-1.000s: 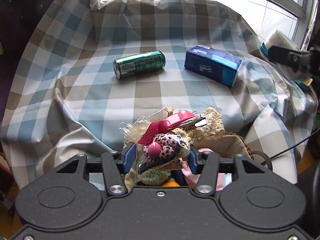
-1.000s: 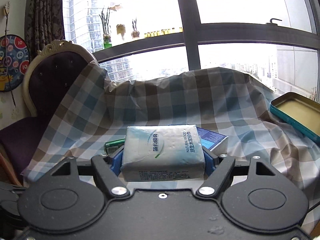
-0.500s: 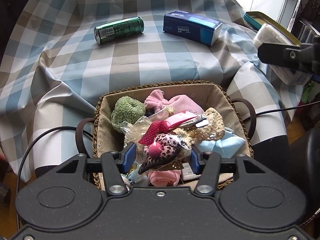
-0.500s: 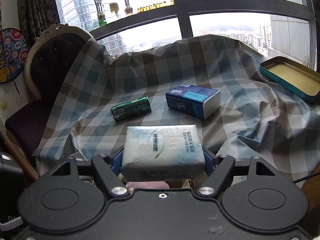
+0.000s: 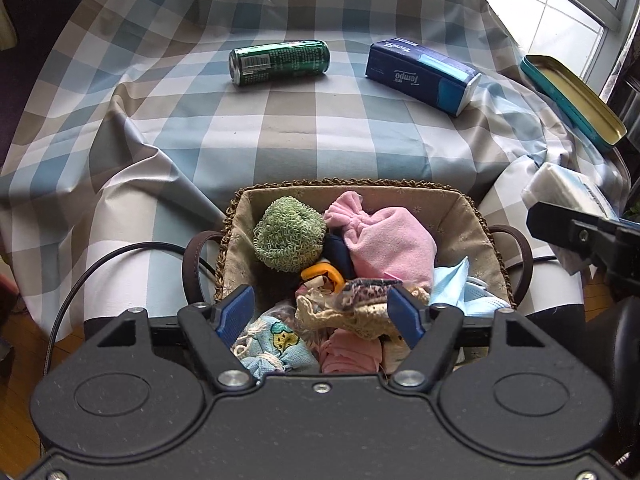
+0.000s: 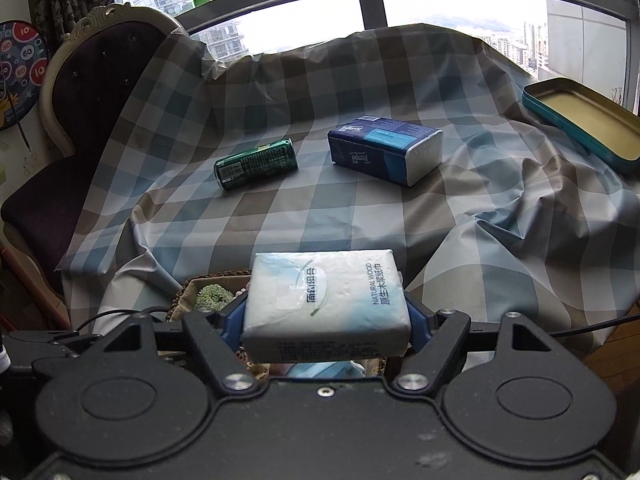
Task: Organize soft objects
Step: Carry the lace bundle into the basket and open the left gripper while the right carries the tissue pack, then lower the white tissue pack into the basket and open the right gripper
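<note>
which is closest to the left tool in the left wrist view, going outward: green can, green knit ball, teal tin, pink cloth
From the left tool, whose jaws are opening over the basket:
1. Pink cloth and green knit ball, both in the basket just ahead; too close to rank.
2. Green can, lying on the tablecloth, far left.
3. Teal tin, far right edge.

Left wrist view: close above the basket (image 5: 460,216), facing steeply down toward 12 o'clock.
Right wrist view: higher, shallower, facing the window (image 6: 460,0).
Shared: green can (image 5: 279,62) (image 6: 256,163), blue tissue pack (image 5: 422,75) (image 6: 386,149), checked cloth (image 5: 320,128) (image 6: 340,212).
</note>
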A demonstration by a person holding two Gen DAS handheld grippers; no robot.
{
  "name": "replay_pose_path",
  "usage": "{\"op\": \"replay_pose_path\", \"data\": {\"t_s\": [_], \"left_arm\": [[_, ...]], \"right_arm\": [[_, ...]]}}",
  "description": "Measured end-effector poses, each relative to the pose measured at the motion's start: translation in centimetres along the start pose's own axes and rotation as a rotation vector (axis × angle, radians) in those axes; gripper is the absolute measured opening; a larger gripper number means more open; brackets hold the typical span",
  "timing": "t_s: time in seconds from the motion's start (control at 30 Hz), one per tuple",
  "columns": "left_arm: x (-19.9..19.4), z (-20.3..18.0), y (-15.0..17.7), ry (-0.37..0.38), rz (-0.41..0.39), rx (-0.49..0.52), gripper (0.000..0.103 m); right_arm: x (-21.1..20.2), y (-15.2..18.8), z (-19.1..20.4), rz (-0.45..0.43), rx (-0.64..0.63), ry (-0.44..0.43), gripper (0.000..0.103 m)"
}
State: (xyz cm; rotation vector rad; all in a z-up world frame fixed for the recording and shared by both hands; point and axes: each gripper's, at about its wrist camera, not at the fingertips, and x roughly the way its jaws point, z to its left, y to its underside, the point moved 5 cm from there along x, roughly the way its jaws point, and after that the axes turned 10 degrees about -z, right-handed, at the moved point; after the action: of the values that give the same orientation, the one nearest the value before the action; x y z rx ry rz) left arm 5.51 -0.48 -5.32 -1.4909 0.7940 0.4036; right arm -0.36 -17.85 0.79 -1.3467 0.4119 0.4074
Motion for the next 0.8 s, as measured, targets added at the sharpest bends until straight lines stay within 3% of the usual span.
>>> {"op": "replay_pose_path", "data": {"t_s": [0.3, 0.43, 0.5, 0.8], "left_arm": [[-0.4, 2.0, -0.4, -0.056, -0.027, -0.078, 0.07], [-0.4, 2.1, -0.2, -0.061, -0.024, -0.077, 0.07], [-0.4, 2.0, -0.1, -0.06, -0.024, -0.073, 0.07], [-0.5, 1.6, 0.0, -0.061, -0.026, -0.059, 0.071]], "right_arm": [[0.7, 0.9, 1.5, 0.051, -0.068, -0.035, 0.075], [1.0, 1.1, 1.6, 0.052, -0.065, -0.044, 0.077], [1.1, 1.0, 1.6, 0.047, -0.054, -0.054, 0.085], [1.2, 1.4, 1.0, 0.055, -0.044, -0.019, 0.085]]}}
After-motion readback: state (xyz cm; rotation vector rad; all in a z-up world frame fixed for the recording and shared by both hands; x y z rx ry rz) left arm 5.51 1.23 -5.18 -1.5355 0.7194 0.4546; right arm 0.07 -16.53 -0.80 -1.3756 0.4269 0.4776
